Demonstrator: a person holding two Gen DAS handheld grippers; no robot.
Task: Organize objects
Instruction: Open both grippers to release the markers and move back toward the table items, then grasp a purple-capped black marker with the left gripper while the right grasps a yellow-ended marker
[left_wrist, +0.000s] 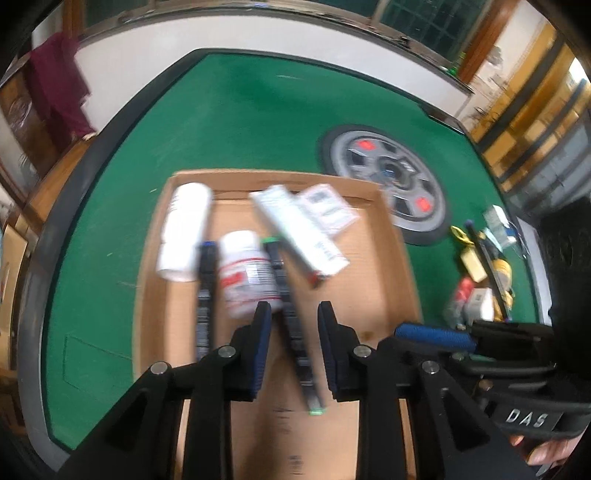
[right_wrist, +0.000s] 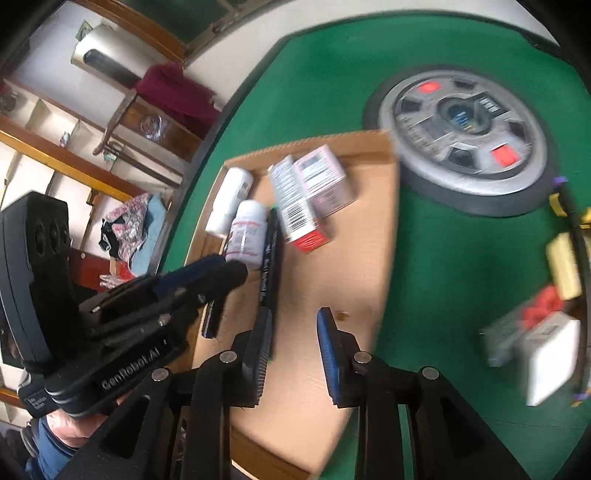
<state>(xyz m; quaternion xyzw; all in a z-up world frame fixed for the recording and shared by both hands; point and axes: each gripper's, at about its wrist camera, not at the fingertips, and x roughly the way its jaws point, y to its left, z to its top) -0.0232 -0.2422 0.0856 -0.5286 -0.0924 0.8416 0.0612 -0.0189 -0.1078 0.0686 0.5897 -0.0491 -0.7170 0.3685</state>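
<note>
On the green table (left_wrist: 258, 110), a shallow cardboard tray (left_wrist: 369, 280) holds a white tube (left_wrist: 183, 232), a white pill bottle (left_wrist: 245, 273), two black markers (left_wrist: 293, 332) and two cartons (left_wrist: 301, 229), all close together. Both grippers hover above it: the left gripper (left_wrist: 293, 314) has its fingers spread with a marker lying below the gap, untouched; the right gripper (right_wrist: 291, 328) is likewise parted and pinches nothing. A weight plate (right_wrist: 465, 144) lies just beyond the tray, and a heap of loose items (right_wrist: 546, 325) sits to its right.
</note>
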